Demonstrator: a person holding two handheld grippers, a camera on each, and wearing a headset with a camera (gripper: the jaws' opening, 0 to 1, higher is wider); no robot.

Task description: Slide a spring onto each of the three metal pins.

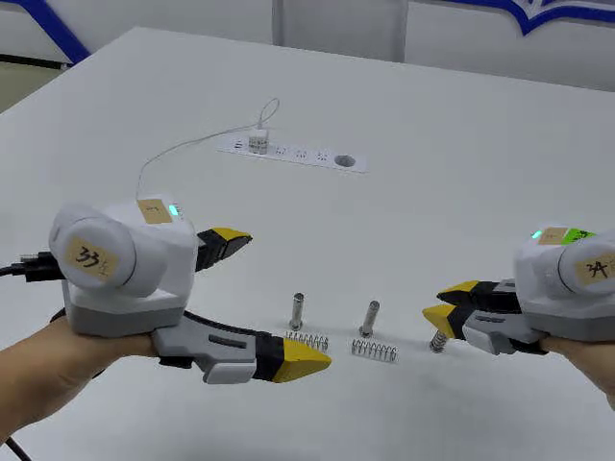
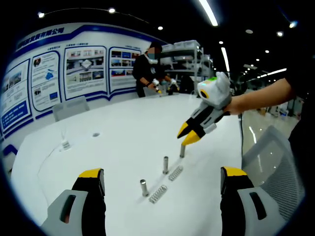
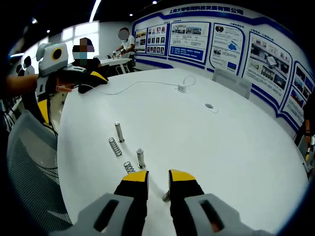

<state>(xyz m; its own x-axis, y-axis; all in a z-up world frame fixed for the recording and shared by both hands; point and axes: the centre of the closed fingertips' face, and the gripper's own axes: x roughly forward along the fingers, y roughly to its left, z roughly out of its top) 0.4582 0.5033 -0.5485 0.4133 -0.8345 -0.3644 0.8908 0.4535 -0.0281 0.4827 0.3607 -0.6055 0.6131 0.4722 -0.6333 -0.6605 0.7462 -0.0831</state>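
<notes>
Two bare metal pins (image 1: 297,311) (image 1: 369,318) stand upright on the white table (image 1: 423,173). A loose spring (image 1: 307,340) (image 1: 374,351) lies in front of each. A third pin (image 1: 438,340) stands further right with coils around its lower part. My right gripper (image 1: 446,304) hovers just above that third pin, jaws a little apart and holding nothing. In the right gripper view the third pin (image 3: 166,196) shows low between the fingers (image 3: 135,179). My left gripper (image 1: 269,298) is wide open left of the pins, its lower fingertip beside the left spring.
A white power strip (image 1: 293,154) with a plugged-in charger and cable lies further back on the table. A grey mesh chair (image 2: 275,162) stands at the table's edge. People (image 2: 150,73) work at another table far behind.
</notes>
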